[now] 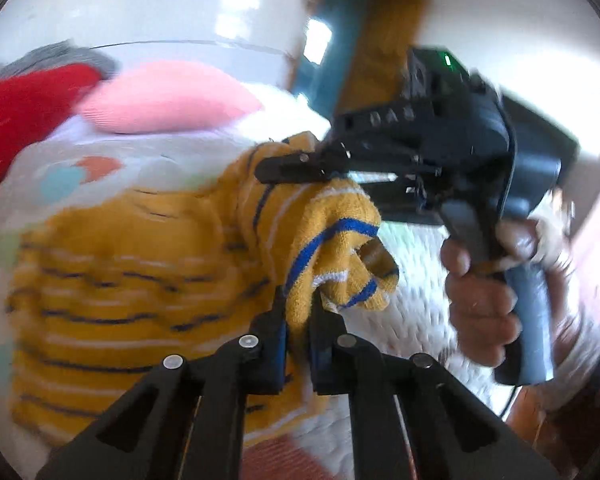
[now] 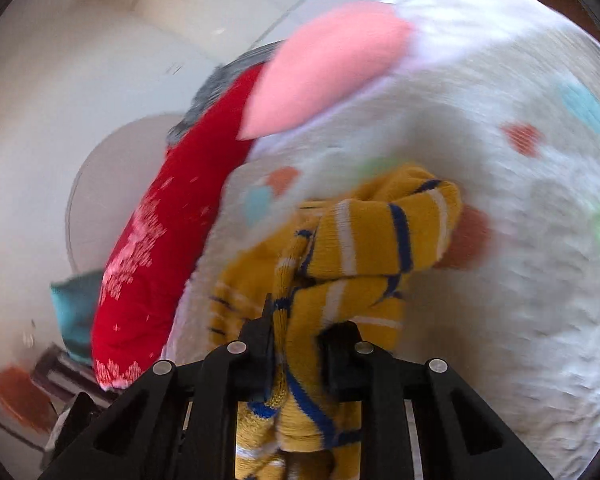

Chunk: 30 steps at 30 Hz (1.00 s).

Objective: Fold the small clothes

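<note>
The left gripper (image 1: 298,320) is clamped on a fold of the yellow striped sweater (image 1: 140,264), which spreads away to the left over the white dotted bedspread (image 1: 412,320). The right gripper (image 2: 296,332), held in a hand (image 1: 484,304), pinches another bunched part of it above the bed. A pink pillow (image 1: 168,96) lies beyond.

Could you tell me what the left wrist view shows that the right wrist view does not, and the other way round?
Only the left wrist view shows the right gripper from outside, the hand on its grey handle, and a blue and wooden frame. Only the right wrist view shows the snowflake pattern on the red garment, a teal item and a round white surface beyond the bed. Both show the yellow striped sweater pinched in each gripper's jaws, the pink garment, a grey garment and the spotted white blanket.
</note>
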Each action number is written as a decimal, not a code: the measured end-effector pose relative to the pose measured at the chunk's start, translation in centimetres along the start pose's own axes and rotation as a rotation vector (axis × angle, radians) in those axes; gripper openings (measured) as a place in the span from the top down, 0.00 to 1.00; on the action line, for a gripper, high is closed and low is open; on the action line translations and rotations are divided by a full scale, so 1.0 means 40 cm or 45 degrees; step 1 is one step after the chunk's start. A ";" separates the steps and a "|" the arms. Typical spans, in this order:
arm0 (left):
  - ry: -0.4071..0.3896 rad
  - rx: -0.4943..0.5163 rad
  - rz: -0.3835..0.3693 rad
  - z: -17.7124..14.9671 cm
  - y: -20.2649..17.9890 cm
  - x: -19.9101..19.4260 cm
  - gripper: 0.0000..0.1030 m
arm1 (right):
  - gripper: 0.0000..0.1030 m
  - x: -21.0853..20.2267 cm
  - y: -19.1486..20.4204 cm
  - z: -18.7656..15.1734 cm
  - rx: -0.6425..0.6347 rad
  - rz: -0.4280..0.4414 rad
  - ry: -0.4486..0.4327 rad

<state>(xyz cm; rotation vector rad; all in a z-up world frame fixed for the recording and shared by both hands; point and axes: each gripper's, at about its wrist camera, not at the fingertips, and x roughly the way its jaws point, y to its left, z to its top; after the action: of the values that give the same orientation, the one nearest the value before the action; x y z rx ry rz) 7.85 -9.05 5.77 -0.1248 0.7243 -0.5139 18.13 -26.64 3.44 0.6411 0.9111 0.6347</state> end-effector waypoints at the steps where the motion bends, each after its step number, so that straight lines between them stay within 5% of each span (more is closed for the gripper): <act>1: -0.042 -0.063 0.008 0.001 0.046 -0.042 0.92 | 0.80 0.041 0.069 0.009 -0.067 0.004 0.023; 6: -0.088 -0.352 0.062 -0.058 0.267 -0.159 0.91 | 0.80 0.257 0.267 -0.014 -0.278 -0.073 0.159; 10: -0.076 -0.476 0.161 -0.146 0.387 -0.229 0.90 | 0.79 0.485 0.352 -0.077 -0.451 -0.286 0.296; 13: -0.087 -0.530 0.196 -0.203 0.434 -0.285 0.74 | 0.62 0.565 0.374 -0.107 -0.490 -0.360 0.305; 18: -0.120 -0.672 0.208 -0.267 0.487 -0.356 0.66 | 0.43 0.582 0.408 -0.109 -0.459 -0.322 0.283; 24: -0.156 -0.693 0.246 -0.301 0.509 -0.416 0.53 | 0.43 0.462 0.442 -0.100 -0.425 -0.210 0.165; 26: -0.165 -0.698 0.254 -0.301 0.517 -0.422 0.50 | 0.52 0.415 0.450 -0.135 -0.486 -0.301 0.161; 28: -0.171 -0.712 0.250 -0.308 0.521 -0.432 0.49 | 0.86 0.381 0.453 -0.174 -0.525 -0.360 0.134; 30: -0.170 -0.723 0.249 -0.314 0.521 -0.442 0.49 | 0.87 0.355 0.437 -0.210 -0.509 -0.382 0.118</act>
<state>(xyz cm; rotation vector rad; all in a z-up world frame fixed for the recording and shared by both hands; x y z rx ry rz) -3.17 18.53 1.09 -0.6063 0.7262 -0.1004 13.67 -3.09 5.21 0.1143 0.9113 0.5571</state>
